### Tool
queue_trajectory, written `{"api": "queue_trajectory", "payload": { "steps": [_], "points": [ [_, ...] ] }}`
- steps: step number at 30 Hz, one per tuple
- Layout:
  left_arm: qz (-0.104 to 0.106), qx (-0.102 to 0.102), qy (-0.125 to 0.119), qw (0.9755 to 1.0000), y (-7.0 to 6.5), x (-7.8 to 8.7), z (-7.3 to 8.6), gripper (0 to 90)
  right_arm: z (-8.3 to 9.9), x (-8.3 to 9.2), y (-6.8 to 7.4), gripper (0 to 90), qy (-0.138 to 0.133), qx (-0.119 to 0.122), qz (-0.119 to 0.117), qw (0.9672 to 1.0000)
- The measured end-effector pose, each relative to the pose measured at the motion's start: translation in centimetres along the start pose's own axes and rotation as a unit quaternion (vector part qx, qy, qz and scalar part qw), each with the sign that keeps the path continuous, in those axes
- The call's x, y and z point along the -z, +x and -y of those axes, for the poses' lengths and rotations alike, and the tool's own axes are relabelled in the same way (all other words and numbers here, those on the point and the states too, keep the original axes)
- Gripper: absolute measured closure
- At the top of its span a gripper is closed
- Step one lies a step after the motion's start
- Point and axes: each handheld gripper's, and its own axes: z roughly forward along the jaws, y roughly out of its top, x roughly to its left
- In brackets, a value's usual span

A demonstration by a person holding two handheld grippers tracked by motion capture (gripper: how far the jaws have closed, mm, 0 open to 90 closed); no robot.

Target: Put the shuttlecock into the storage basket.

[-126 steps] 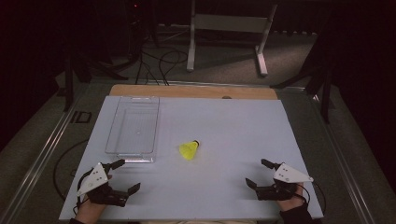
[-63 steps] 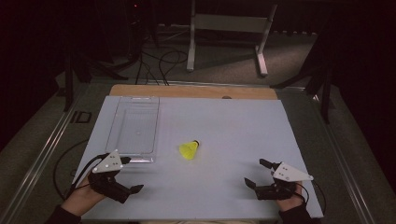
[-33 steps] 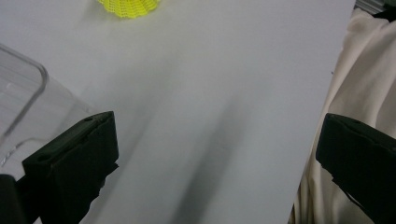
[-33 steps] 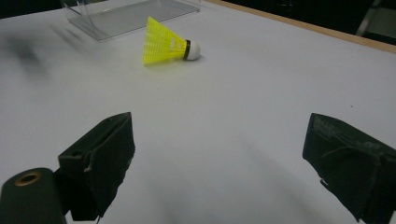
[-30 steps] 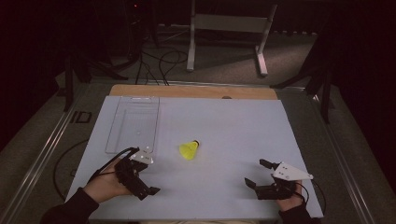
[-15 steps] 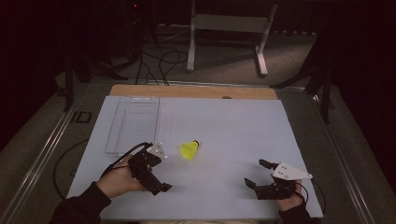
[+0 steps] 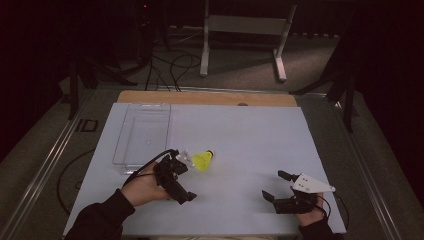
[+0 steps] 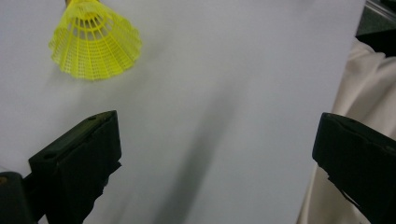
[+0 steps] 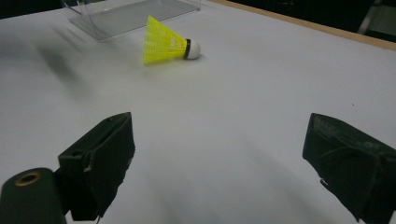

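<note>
On smooth white tabletop (image 7: pixel 240 135), both grippers' fingers spread near yellow mesh shuttlecock (image 7: pixel 203 160).

shuttlecock (image 7: pixel 202 160): bright yellow skirt in fine open mesh with ribs; narrow black band; white rounded cork
left gripper (image 7: pixel 182 173): black jaws and body
right gripper (image 7: pixel 274 185): black jaws, matte; pale grey three-cornered plate on top
tray (image 7: pixel 131 150): clear, colourless, faint dotted base
table (image 7: pixel 250 140): pale blue-white sheet, plain; light brown wooden strip along far edge
sleeve (image 7: pixel 100 220): dark, near black
floor (image 7: pixel 45 145): dull grey; black cables
frame (image 7: pixel 245 25): pale grey
</note>
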Motion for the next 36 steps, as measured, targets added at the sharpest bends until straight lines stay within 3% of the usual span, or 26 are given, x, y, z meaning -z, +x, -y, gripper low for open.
{"api": "queue_trajectory", "payload": {
  "steps": [11, 20, 36],
  "points": [
    [-0.007, 0.013, -0.009, 0.9999, 0.3, -1.8, -1.6, 2.2, 0.0, 0.0, 0.0, 9.0, -0.002, -0.001, 0.0, 1.0],
    [-0.012, 0.038, -0.025, 0.9989, 1.1, -3.3, -2.6, 12.0, 0.0, 0.0, 0.0, 9.0, -0.001, -0.001, 0.001, 1.0],
    [-0.078, 0.086, -0.016, 0.993, 1.9, -5.9, -3.4, 27.7, 0.0, 0.0, 0.0, 9.0, 0.0, -0.002, -0.001, 1.0]
  ]
}}
